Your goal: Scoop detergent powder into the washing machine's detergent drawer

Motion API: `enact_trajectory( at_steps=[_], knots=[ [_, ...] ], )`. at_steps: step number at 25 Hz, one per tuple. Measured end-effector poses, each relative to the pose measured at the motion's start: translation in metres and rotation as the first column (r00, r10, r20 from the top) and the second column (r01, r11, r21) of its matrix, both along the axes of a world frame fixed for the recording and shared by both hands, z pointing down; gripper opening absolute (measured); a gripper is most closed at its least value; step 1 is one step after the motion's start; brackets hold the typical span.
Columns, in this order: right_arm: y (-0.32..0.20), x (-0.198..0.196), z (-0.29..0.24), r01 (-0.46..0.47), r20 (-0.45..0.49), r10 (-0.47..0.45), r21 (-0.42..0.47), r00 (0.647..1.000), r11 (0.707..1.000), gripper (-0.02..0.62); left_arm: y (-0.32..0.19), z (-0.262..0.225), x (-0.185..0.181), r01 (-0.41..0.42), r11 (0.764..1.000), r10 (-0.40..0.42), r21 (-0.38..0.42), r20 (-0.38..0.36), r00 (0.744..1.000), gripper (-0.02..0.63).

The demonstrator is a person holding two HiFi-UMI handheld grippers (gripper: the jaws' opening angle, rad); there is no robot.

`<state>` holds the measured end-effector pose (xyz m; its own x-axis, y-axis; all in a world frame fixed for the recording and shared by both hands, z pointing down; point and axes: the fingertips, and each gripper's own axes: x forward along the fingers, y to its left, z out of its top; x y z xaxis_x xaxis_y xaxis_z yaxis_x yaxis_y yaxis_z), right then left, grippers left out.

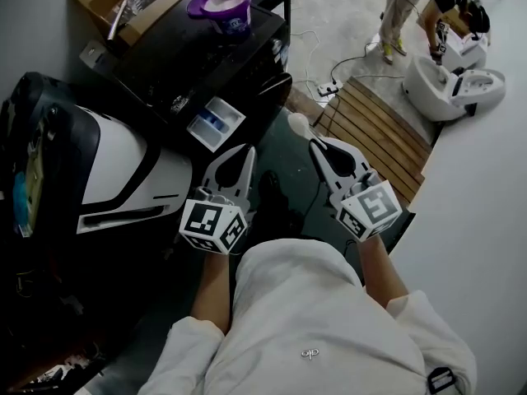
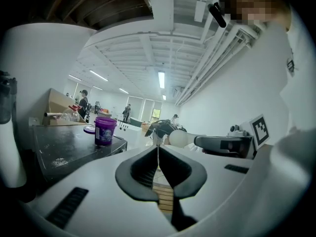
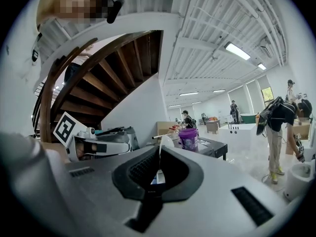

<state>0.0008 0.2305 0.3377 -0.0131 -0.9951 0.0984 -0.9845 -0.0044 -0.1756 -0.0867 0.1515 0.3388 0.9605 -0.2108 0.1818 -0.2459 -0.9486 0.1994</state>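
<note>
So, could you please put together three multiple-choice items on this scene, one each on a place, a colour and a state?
1. Where does the round purple plastic tub stand?
A. on top of the black washing machine
B. on the floor
C. on a chair

2. What colour is the plastic scoop held in the right tongs?
A. red
B. white
C. purple

3. In what state is the white detergent drawer?
A. pushed in flush
C. pulled open
B. taken out and laid on the floor

Answers:
1 A, the head view shows the tub on the machine's flat top.
2 B, the scoop's bowl shows white just ahead of the tongs.
3 C, the drawer juts out of the machine's front with its compartments in view.
</note>
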Motion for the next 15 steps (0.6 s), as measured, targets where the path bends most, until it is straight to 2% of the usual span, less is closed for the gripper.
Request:
enact_trajectory(
  at_steps=[15],
  knots=[
    [-0.083, 0.043, -0.001, 0.032, -0.010, -0.032, -0.021, 0.999, 0.999, 0.011, -0.077, 0.006, 0.053, -0.027, 0.999, 0.027, -0.026, 0.008, 1.000, 0.023]
  ],
)
